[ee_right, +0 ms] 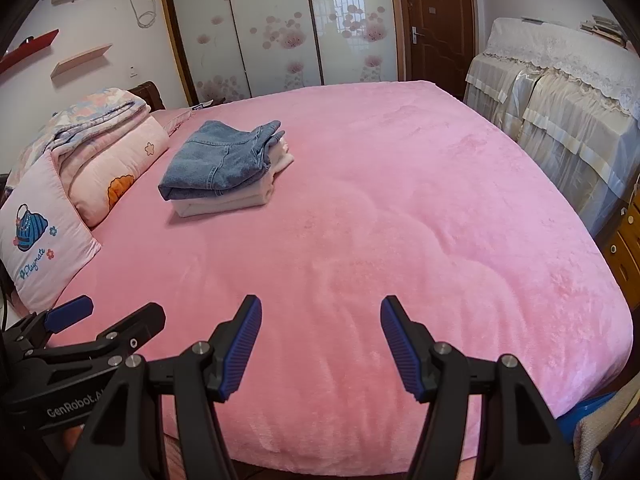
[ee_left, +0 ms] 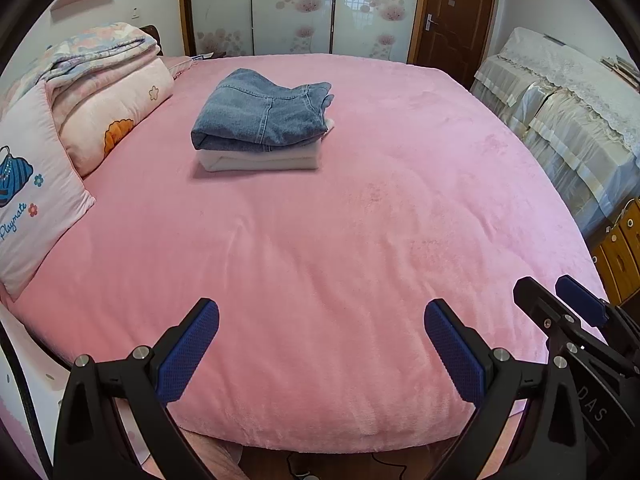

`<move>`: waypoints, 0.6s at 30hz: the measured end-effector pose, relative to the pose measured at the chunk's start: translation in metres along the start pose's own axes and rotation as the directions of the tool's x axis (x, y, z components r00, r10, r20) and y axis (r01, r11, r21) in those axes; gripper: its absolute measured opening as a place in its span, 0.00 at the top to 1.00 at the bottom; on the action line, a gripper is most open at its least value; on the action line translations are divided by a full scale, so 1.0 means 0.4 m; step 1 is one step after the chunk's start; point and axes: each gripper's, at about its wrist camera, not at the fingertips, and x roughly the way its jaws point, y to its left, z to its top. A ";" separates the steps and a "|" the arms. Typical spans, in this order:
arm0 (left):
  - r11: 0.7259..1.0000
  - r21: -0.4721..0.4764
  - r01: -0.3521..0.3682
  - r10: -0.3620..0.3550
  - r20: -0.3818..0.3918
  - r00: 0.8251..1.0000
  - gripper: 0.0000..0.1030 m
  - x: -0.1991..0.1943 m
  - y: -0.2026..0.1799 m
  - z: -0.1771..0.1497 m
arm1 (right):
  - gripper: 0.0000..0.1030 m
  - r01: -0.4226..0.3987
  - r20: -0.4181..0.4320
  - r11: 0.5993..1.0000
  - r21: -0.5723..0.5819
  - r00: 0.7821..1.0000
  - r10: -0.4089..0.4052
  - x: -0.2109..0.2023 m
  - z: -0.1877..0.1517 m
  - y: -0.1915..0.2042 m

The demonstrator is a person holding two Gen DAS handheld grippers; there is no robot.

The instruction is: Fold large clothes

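Observation:
Folded blue jeans (ee_left: 260, 110) lie on top of a folded white garment (ee_left: 260, 160) on the far left part of the pink bed (ee_left: 320, 264). The stack also shows in the right wrist view: jeans (ee_right: 218, 160), white garment (ee_right: 228, 202). My left gripper (ee_left: 322, 320) is open and empty, held over the near edge of the bed, far from the stack. My right gripper (ee_right: 320, 318) is open and empty, beside the left one at the same near edge. The right gripper also shows at the right of the left wrist view (ee_left: 560, 300).
A pink pillow (ee_left: 28, 200) and folded quilts (ee_left: 108, 92) lie along the bed's left side. Lace-covered furniture (ee_left: 568, 104) and wooden drawers (ee_left: 620, 248) stand to the right. Sliding wardrobe doors (ee_left: 300, 4) and a brown door (ee_left: 456, 12) are behind.

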 end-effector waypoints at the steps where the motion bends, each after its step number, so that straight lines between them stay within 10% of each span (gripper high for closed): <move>1: 1.000 0.000 0.000 0.000 -0.003 1.000 0.01 0.001 0.000 -0.001 | 0.40 0.002 -0.001 1.000 0.000 1.000 -0.002 0.001 0.000 0.000; 18: 1.000 0.004 -0.004 0.004 -0.013 1.000 0.01 0.010 -0.002 0.003 | 0.40 0.018 -0.003 1.000 0.005 1.000 -0.018 0.009 -0.002 0.002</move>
